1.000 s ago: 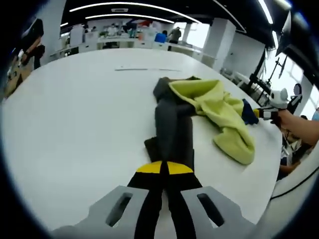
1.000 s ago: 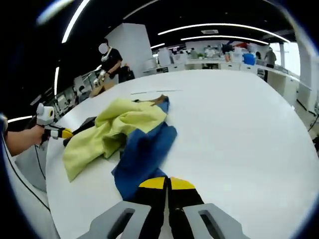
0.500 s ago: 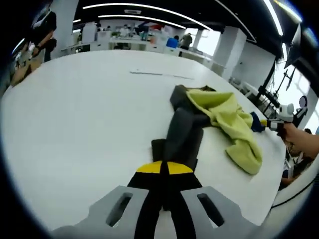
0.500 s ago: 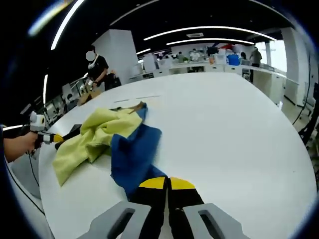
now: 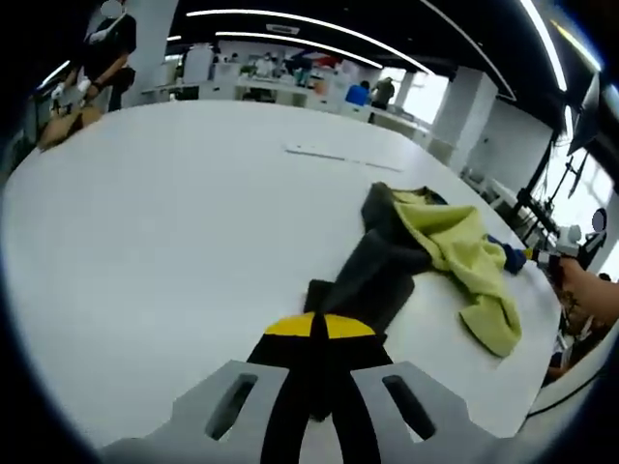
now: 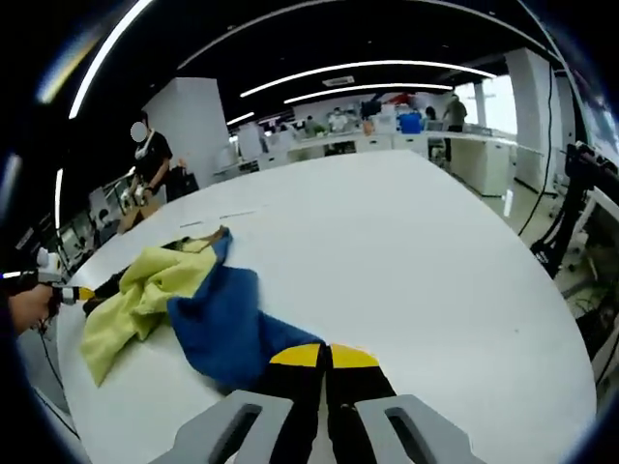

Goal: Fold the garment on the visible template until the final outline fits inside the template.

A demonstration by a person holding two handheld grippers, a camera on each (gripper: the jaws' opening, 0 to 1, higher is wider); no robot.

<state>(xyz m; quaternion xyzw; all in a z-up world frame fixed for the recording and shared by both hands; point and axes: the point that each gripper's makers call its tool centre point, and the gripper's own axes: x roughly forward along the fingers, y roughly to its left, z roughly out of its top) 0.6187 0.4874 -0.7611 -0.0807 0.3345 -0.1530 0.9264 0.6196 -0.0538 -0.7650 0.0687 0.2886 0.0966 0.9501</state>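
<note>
Left gripper view: left gripper (image 5: 317,333) at bottom centre, jaws clenched on the dark grey end of the garment (image 5: 387,266). The cloth ran up and right across the white table (image 5: 174,222), grey first, then a crumpled yellow-green part, a bit of blue at the far right by the other gripper (image 5: 542,256).

Right gripper view: garment (image 6: 208,314) lay left of centre, bunched, yellow-green at left, blue toward lower centre. Right gripper (image 6: 324,358) at bottom centre, jaws clamped on the blue end.
</note>
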